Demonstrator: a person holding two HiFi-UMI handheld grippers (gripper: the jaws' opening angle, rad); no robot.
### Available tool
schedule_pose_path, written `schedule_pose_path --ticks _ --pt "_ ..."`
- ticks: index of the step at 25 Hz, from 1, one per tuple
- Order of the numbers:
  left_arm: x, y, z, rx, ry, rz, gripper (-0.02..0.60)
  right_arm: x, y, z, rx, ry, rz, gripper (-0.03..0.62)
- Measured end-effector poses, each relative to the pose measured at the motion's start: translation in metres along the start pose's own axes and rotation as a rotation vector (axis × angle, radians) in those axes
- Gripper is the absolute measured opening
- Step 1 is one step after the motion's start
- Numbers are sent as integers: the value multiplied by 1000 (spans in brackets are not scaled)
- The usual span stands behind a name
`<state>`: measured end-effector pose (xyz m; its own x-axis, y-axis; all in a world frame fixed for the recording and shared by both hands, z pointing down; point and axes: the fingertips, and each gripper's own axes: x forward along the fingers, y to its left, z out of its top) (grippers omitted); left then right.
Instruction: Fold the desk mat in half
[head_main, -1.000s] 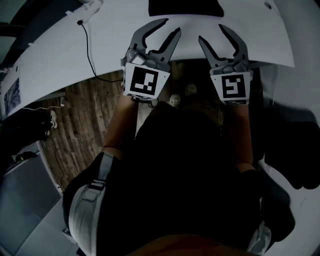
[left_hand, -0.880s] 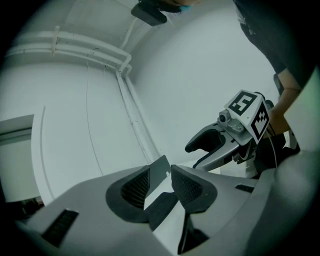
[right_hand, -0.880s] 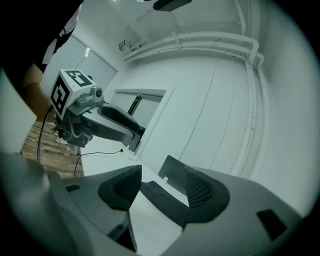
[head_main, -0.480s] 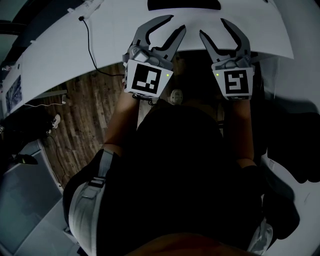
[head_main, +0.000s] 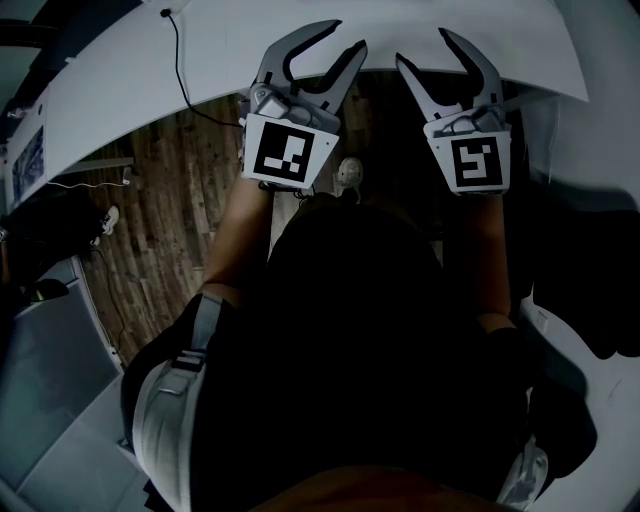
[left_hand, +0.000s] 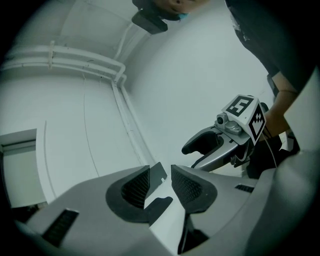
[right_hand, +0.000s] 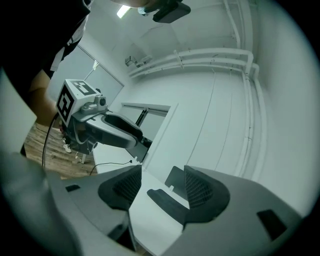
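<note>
Two parted, left claw (head_main: 348, 36), right claw (head_main: 421, 46); table (head_main: 220, 50), cable (head_main: 178, 60)

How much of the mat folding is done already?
Nothing looks folded yet. The desk mat lies flat on the white table. In hand: nothing; the left gripper and right gripper are both open and empty at the table's near edge. Left: grab an edge, lift it over, lay it on the other half.

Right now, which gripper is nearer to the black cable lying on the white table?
Left. The left gripper reaches over the white table edge to the right of the black cable in the head view; the right gripper is farther right, beyond the left one.
</note>
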<state>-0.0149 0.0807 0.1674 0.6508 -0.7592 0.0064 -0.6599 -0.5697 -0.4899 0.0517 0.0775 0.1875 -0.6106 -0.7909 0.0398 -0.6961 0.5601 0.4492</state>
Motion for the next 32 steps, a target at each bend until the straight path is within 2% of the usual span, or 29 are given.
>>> schedule_pose_path --ticks 9,15,21,32 --pt "-36 -47 15 -12 24 0 141 -60 21 3 12 1 16 258" --pt "-60 -82 40 14 -17 -25 141 -94 39 14 -23 -1 17 258" --pt "-73 -112 54 34 -24 -49 141 -125 51 22 -36 -33 12 257" --pt "-90 -138 67 56 -36 -86 121 -156 65 34 -39 -56 0 256"
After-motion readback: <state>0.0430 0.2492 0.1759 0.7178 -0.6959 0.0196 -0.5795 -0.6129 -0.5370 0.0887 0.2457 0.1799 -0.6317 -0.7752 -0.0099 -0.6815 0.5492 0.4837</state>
